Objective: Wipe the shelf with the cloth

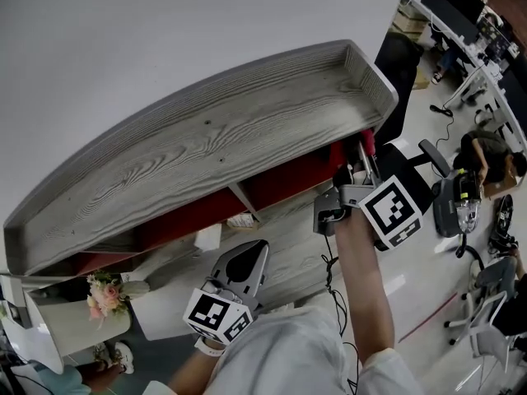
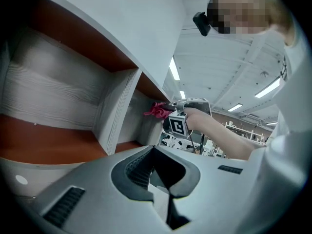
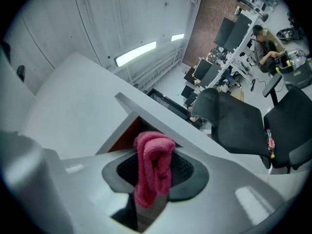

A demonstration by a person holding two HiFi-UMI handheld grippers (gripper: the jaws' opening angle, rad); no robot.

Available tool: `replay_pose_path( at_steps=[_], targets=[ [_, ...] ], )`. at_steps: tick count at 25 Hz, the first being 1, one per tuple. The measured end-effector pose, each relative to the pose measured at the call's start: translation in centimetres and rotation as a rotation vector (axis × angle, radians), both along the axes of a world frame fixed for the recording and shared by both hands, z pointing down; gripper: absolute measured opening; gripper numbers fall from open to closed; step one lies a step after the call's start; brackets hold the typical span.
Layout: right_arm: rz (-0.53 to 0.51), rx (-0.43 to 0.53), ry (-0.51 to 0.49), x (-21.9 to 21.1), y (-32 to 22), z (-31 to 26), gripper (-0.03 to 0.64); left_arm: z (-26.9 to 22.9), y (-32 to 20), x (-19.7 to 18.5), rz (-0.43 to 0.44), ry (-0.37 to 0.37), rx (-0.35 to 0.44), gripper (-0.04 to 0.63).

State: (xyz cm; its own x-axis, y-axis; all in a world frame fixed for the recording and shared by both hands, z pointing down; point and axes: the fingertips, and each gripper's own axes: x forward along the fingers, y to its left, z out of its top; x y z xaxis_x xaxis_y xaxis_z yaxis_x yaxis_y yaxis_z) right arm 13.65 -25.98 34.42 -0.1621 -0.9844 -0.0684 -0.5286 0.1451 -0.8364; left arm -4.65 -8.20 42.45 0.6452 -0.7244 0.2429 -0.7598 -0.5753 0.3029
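The shelf point(image 1: 206, 138) is a grey wood-grain unit with a rimmed top board and red-lined compartments beneath. It runs from near left to far right across the head view.

The right tongs point(image 1: 363, 159) reach up to its far right end, just under the top board. They are clamped on a pink cloth point(image 1: 368, 142). In the right gripper view the cloth point(image 3: 153, 162) hangs bunched and folded between the right tongs point(image 3: 152, 182), with the pale edge of the shelf point(image 3: 161, 118) and a sliver of its red lining right behind. Whether the cloth touches the shelf I cannot tell.

The left tongs point(image 1: 251, 255) sit lower and nearer, in front of the middle of the shelf. Their own view shows the left tongs point(image 2: 163, 179) pressed together with nothing in them. They point at the upright divider point(image 2: 116, 113) between two red compartments. The other arm and the cloth point(image 2: 156, 110) show at the far right compartment (small in this view).

A bunch of pink flowers point(image 1: 105, 293) stands at the near left, and black office chairs point(image 3: 234, 126) stand to the right.
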Motion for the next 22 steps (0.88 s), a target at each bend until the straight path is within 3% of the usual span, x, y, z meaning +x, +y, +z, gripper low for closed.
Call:
replay_pose_path(
  at_steps=[8,15,19,22],
  targets=[
    [0.043,0.048,0.087,-0.2,-0.1,-1.8,0.130,-0.2,0.2,-0.6,-0.015,0.002,0.001,0.006],
    [0.042,0.034,0.061,-0.7,-1.5,-0.7,0.130,0.0,0.4,-0.8,-0.027,-0.004,-0.005,0.006],
    [0.047,0.023,0.105,-1.3,-2.7,0.4,0.132,0.3,0.6,-1.1,-0.032,-0.013,-0.017,0.006],
    [0.033,0.012,0.055,-1.6,-3.6,1.5,0.130,0.4,0.9,-1.3,-0.034,-0.016,-0.020,0.006]
  ],
)
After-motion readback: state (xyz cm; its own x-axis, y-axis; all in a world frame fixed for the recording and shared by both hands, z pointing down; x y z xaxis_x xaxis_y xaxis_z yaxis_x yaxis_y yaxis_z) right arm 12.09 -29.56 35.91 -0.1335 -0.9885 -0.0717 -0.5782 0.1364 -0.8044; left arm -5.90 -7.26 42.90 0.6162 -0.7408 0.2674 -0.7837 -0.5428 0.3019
